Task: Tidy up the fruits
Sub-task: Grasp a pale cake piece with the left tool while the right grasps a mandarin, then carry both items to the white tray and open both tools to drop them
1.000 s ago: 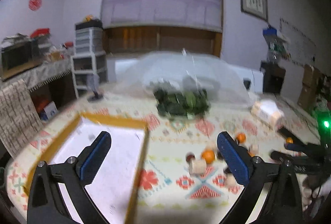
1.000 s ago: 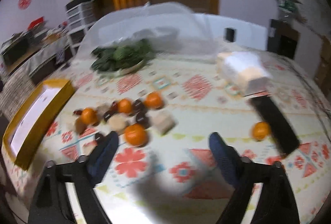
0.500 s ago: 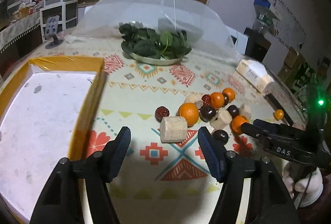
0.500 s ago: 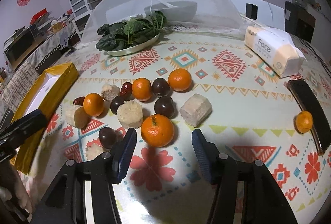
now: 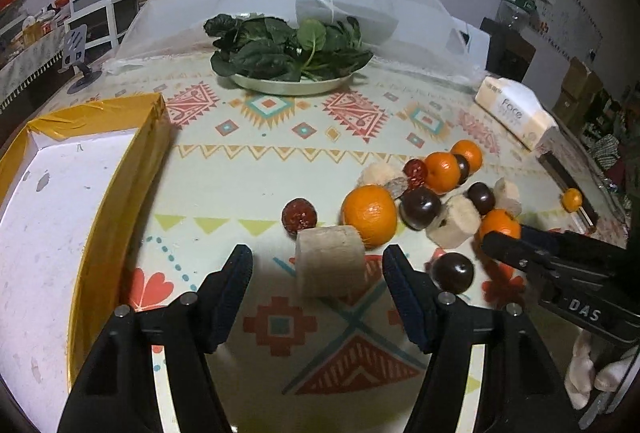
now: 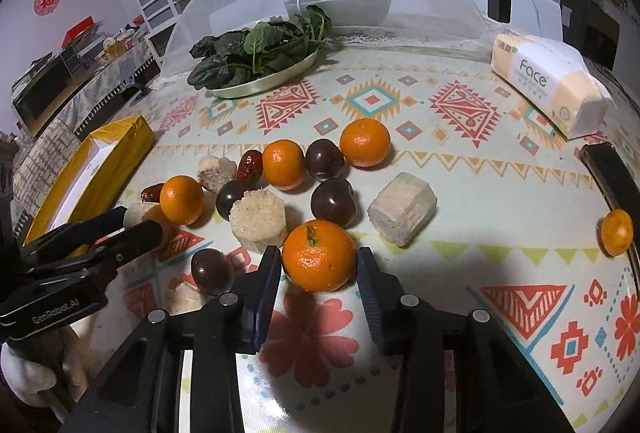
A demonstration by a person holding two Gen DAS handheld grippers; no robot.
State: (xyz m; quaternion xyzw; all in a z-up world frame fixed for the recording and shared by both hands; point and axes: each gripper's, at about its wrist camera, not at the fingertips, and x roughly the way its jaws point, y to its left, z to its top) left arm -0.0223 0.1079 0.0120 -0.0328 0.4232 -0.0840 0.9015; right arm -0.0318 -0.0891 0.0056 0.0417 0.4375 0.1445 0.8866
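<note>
Patterned tablecloth point(image 6: 460, 245) carries a scatter of fruit at this household table. Right gripper point(image 6: 318, 269) has its fingers spread close on either side of a tangerine point(image 6: 319, 256), not visibly pinching it. Left gripper point(image 5: 318, 275) has its fingers spread wide, with a pale cut chunk point(image 5: 331, 260) just ahead, between the tips. Beyond its left finger lies the yellow-rimmed box point(image 5: 150, 137). The risk, by appearance: the round tangerine could squirt forward from closing pads into the dark plum point(image 6: 333, 202) behind it, scattering neighbours.
</note>
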